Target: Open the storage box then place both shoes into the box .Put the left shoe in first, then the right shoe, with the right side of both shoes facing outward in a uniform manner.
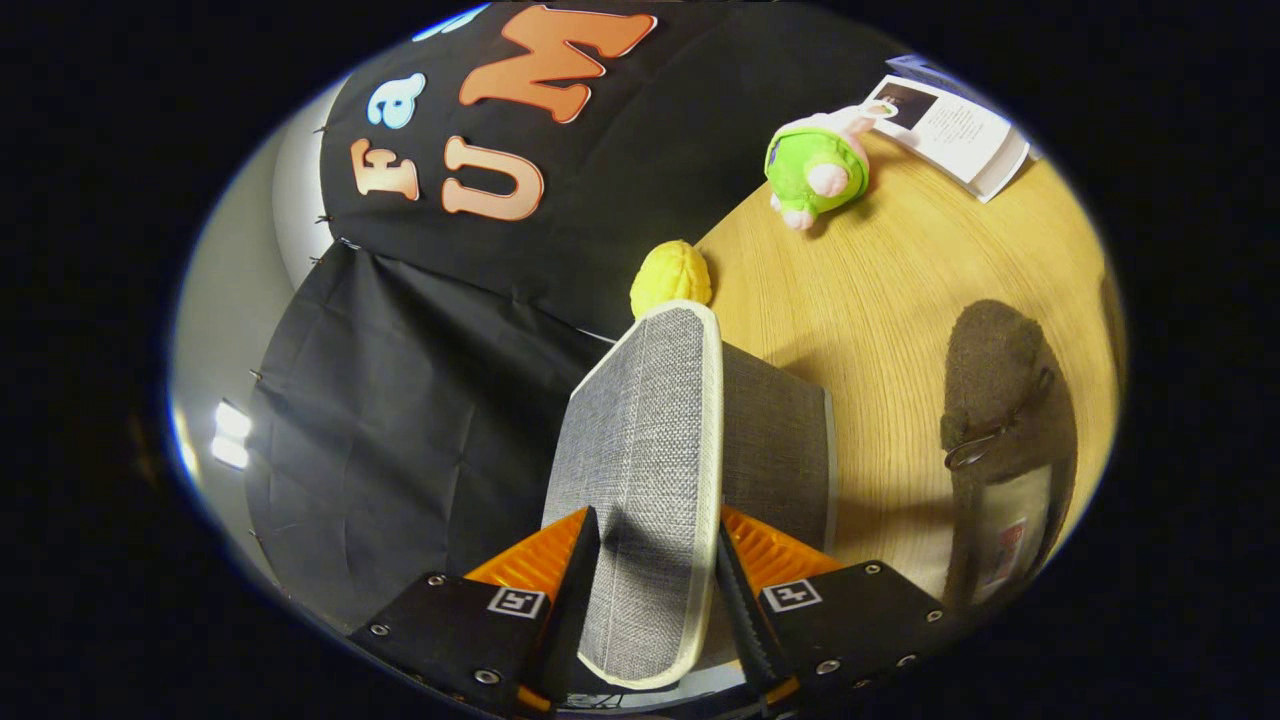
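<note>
My gripper [655, 560] is shut on the grey fabric lid [645, 450] of the storage box, one finger pressing on each side of it. The lid has a pale trim and stands lifted, running away between the fingers. Just behind it on the right is the grey box body [780, 450], resting on the wooden table [880, 300]. A dark brown fuzzy shoe [1005, 440] with a metal buckle lies on the table right of the box, beyond the right finger, its insole showing at the near end.
A yellow plush toy [670, 278] sits just past the lid's far end. A green and pink plush toy [818, 170] and a white booklet [950, 125] lie farther off on the table. Black cloth hangs to the left of the box.
</note>
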The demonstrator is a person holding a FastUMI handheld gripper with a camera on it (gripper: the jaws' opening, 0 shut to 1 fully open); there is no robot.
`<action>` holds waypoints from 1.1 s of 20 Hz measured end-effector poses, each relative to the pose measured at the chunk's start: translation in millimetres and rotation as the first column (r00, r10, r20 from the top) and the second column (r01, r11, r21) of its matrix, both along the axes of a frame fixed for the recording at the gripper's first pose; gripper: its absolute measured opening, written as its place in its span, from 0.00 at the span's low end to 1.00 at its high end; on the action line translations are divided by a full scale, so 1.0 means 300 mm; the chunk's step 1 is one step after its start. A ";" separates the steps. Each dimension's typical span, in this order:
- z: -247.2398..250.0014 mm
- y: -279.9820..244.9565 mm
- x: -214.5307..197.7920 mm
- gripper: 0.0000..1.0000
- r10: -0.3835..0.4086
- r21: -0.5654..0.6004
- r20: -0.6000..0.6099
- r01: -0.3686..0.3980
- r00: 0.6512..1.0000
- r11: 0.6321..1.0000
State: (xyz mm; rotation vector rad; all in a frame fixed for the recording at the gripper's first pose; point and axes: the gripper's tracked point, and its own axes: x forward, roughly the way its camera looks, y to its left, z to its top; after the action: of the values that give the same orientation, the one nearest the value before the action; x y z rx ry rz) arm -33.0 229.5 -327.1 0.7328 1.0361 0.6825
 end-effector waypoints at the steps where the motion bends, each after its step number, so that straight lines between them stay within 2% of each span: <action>1: 0.027 -0.006 0.004 0.54 -0.016 0.012 0.010 0.015 1.000 1.000; 4: 0.083 -0.021 0.022 0.35 -0.047 0.013 0.048 0.047 0.998 0.999; 5: 0.085 -0.028 0.036 0.21 -0.053 -0.022 0.070 0.054 0.996 0.998; 7: 0.119 -0.015 0.044 0.03 -0.055 -0.056 0.108 0.061 0.993 0.997; 12: 0.330 0.095 0.057 0.03 -0.027 0.004 0.174 0.027 0.984 1.000; 17: 0.465 0.210 0.044 0.03 0.071 -0.110 0.276 -0.042 0.959 0.993; 22: 0.548 0.343 0.041 0.03 0.108 -0.137 0.321 -0.067 0.941 0.988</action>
State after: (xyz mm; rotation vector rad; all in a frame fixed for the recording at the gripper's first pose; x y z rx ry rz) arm -20.6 332.4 -162.6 0.4468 0.7990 0.7797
